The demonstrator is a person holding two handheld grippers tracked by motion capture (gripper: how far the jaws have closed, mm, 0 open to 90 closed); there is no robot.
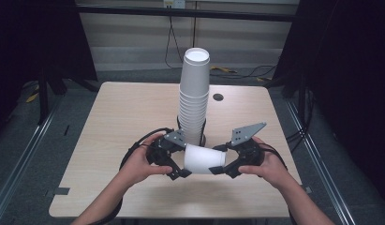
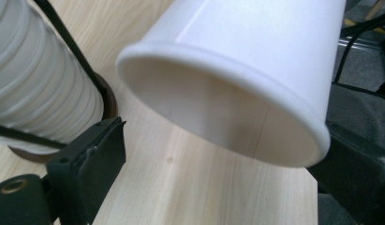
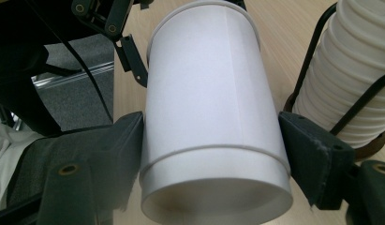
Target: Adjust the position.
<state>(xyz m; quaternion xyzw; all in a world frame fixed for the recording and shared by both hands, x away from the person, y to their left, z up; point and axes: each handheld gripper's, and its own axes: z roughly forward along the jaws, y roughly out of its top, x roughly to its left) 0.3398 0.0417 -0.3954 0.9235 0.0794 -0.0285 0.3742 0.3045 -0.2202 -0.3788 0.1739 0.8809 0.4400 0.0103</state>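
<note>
Single paper cup [image 1: 204, 159] lying level just in front of the cup stack [image 1: 195, 101], base end clamped by the right tool [image 1: 217, 169], rim toward the left tool [image 1: 181, 172], whose jaws stand apart.

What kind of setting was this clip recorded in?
Probably a lab recording station: one bare wooden table on a grey floor, dark curtains on both sides, and cables trailing along the back wall.
</note>
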